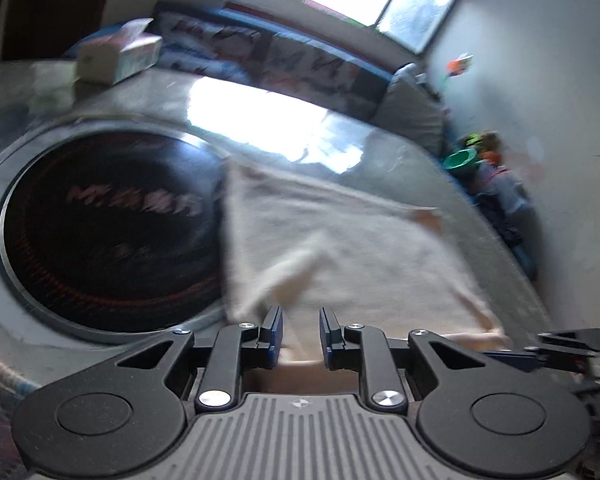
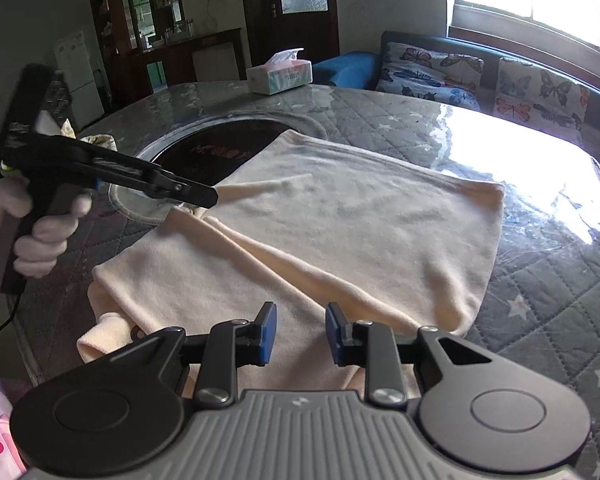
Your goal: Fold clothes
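The right gripper (image 2: 301,334) is held low over the near edge of a cream garment (image 2: 340,220), its jaws apart and clear of the cloth. The garment is spread, partly folded, on the quilted worktop (image 2: 540,280), one edge overlapping a dark round inset (image 2: 216,152). The left gripper (image 1: 301,334) is seen with jaws apart in its own view; in the right view its tip (image 2: 204,196) meets a garment fold. A tissue box (image 2: 280,72) stands at the far edge.
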Tool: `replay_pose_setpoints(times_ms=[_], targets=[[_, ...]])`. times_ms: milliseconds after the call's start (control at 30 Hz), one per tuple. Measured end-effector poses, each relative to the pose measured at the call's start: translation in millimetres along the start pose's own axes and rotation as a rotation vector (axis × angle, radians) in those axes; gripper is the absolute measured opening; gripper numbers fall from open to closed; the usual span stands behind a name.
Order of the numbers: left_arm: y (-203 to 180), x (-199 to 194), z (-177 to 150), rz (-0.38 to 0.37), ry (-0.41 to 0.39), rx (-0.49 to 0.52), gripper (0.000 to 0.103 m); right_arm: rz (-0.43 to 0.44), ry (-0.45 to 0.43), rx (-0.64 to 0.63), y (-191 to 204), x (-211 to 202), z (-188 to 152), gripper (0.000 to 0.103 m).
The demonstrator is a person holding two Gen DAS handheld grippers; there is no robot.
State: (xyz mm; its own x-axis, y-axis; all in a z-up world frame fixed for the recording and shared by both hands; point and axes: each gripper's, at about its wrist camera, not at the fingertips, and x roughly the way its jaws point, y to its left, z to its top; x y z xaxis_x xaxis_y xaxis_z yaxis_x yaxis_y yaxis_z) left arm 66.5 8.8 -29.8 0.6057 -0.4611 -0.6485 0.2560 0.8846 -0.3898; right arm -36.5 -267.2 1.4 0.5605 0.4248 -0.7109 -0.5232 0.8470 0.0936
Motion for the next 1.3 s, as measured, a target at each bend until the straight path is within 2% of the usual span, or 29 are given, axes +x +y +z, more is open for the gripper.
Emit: replay_pose_setpoints(times_ms=[133,233,400,467,667,767,967,1200,1300], targets=[[13,-2,10,-0.003,-0.002,-0.042,0.019,0.009,0.014,0.003,-3,2,-1,0.026],[7,1,23,-0.008,-0.023,-0.016,0.02,0.018,0.017,0.01,-5,3,0,0.027],[3,31,40,0.004,0.017,0.025,0.02,0.03,0.017,0.021,-5,6,1,0.03],[6,43,43,0.047,0.031,0.047,0.019,0.034,0.017,0.024,-6,7,2,0.03],[11,53,52,0.147,-0.004,0.115,0.011,0.036,0.019,0.008,-8,9,3,0.03],[10,53,52,0.153,-0.011,0.118,0.011,0.032,0.017,-0.004,-8,10,4,0.031],[-2,34,46,0.102,-0.015,0.137,0.012,0.018,0.01,-0.029,-3,-1,3,0.031],[-47,-12,9,-0.054,0.002,0.285,0.014,-0.007,0.008,-0.085,5,-10,-1,0.03],[-55,-26,-9,-0.083,0.019,0.339,0.016,-0.01,0.006,-0.097,8,-17,-5,0.03]])
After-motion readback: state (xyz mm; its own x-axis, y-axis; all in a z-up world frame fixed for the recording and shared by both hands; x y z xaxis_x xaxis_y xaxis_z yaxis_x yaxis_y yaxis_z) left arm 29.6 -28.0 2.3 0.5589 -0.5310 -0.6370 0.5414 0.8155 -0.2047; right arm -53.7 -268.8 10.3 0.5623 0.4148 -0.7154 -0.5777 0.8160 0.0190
